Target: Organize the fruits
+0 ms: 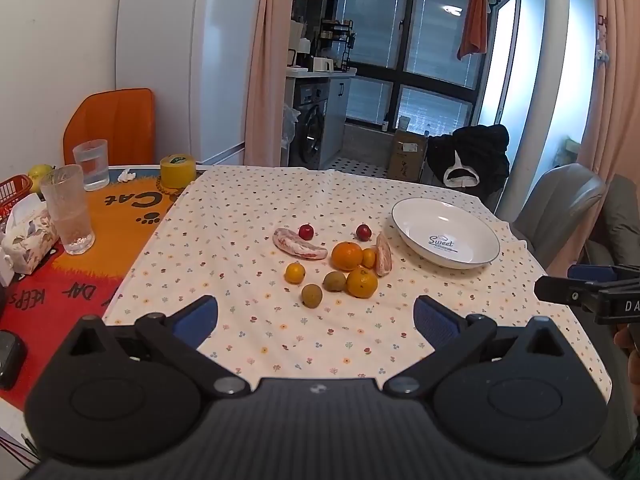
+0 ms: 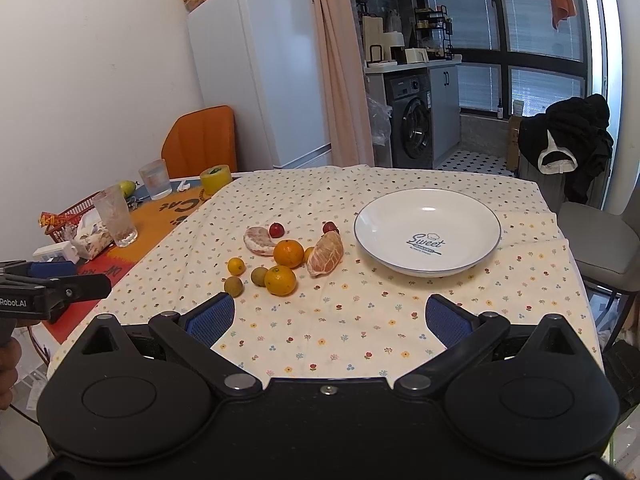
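Both hand-held grippers hover above the near edge of the worktop (image 2: 360,320), the left hand-held gripper (image 1: 316,316) and the right hand-held gripper (image 2: 330,316) each spread wide, holding and touching nothing. Beyond them, on the flowered cloth (image 1: 248,208), the fruit lies clustered just left of a white plate (image 2: 427,234). A peeled citrus piece (image 2: 326,254) lies nearest the plate, its long axis running toward the plate's far rim. Two oranges (image 2: 288,253), small yellow and brownish fruits and two red ones (image 2: 276,230) sit farther left of the plate, with another peeled piece (image 2: 258,240) beside them.
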